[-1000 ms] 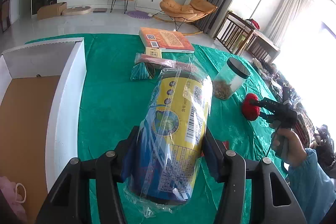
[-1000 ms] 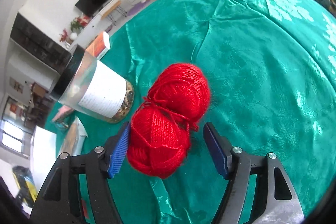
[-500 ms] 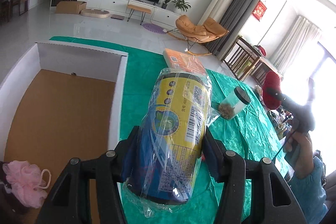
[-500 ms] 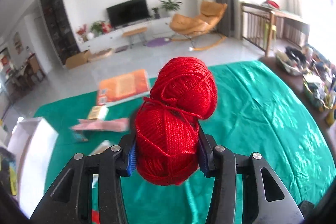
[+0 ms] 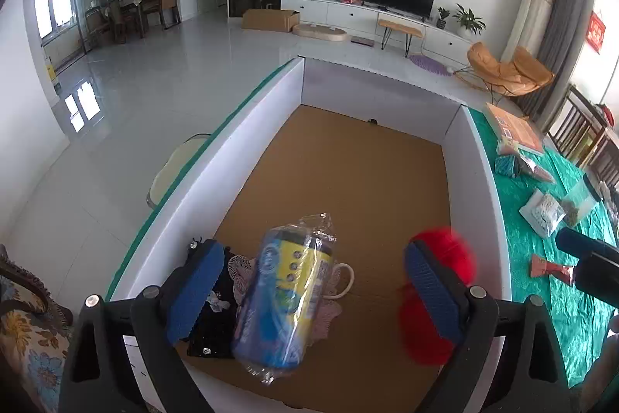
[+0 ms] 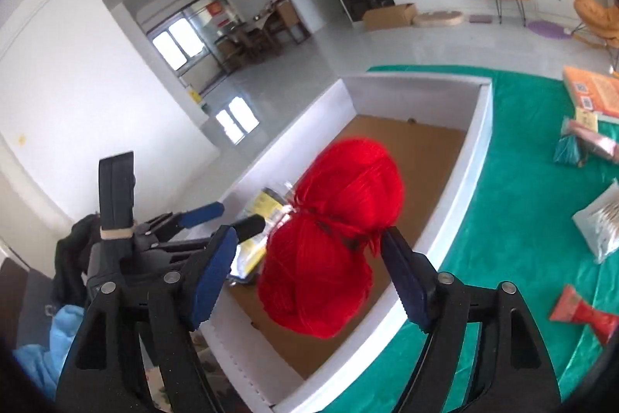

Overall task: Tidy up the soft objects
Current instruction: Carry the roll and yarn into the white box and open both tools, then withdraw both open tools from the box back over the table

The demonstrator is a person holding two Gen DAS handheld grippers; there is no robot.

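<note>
Both tools are spread open over the box (image 5: 247, 157): the left tool (image 5: 313, 291) with the wrapped roll (image 5: 284, 297) loose between its pads, the right tool (image 6: 309, 281) with the red yarn (image 6: 332, 239) free above the box floor. Release seems underway; withdrawal toward the table (image 6: 514, 157) is judged next.

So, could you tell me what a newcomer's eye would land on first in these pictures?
Probably the bright red yarn, blurred between the open fingers of the right gripper above the white box. Next, the blue and yellow plastic-wrapped package between the wide-open fingers of the left gripper, over a pink mesh puff and a black item at the box's near end. The green tablecloth frames it all.
</note>
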